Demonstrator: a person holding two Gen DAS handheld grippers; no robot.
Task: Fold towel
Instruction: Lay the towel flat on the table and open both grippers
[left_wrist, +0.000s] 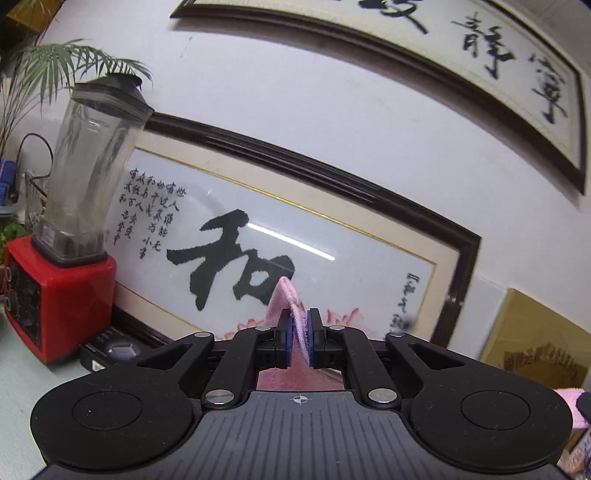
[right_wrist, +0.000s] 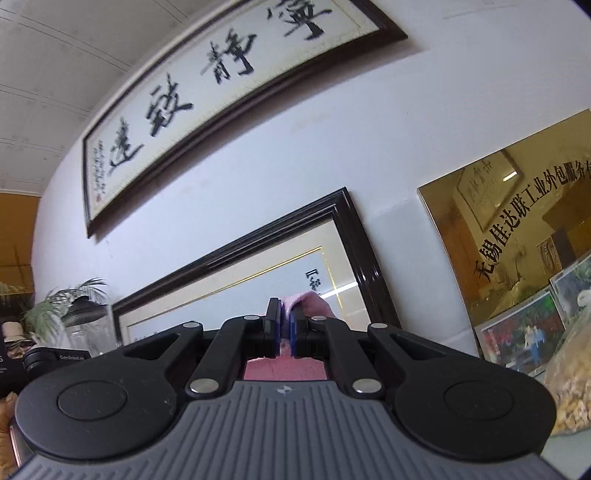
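Observation:
A pink towel (left_wrist: 286, 299) is pinched between the blue pads of my left gripper (left_wrist: 298, 332); a corner sticks up past the fingertips and more cloth hangs below the jaws. My right gripper (right_wrist: 284, 325) is shut on another part of the same pink towel (right_wrist: 314, 301), whose edge pokes up and to the right of the pads. Both grippers are raised and point up at the wall. The rest of the towel is hidden under the gripper bodies. A bit of pink cloth also shows at the right edge of the left wrist view (left_wrist: 570, 402).
A red blender (left_wrist: 59, 291) with a clear jar stands at the left beside a potted palm (left_wrist: 44, 70). Framed calligraphy (left_wrist: 295, 236) leans against the wall ahead. A gold plaque (right_wrist: 517, 229), photos (right_wrist: 524, 332) and a bag of snacks (right_wrist: 569, 380) are at the right.

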